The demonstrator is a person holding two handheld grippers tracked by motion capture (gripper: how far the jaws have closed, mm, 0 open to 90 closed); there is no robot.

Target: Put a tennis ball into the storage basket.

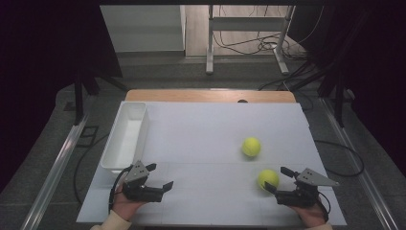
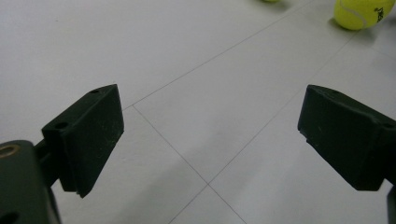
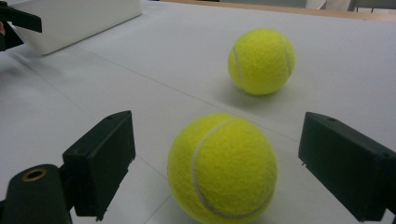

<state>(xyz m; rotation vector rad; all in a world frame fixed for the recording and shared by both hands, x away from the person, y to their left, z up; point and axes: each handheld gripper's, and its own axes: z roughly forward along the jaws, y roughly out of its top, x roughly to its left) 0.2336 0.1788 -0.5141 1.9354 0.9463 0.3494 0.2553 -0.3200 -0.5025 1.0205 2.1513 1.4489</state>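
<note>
Right gripper: jaws spread wide, one on each side of the near tennis ball, neither pad touching it; the right gripper view shows clear gaps on both sides.
Near tennis ball: lies on the white table top near the front right, between the right gripper's jaws.
Far tennis ball: lies on the table top just beyond the near one, apart from it, free of both grippers.
Left gripper: jaws wide apart with bare table between them, at the front left, just in front of the tray's near end.
White tray: long, rectangular, along the left edge of the table.
Table top: white, with thin seam lines.
</note>
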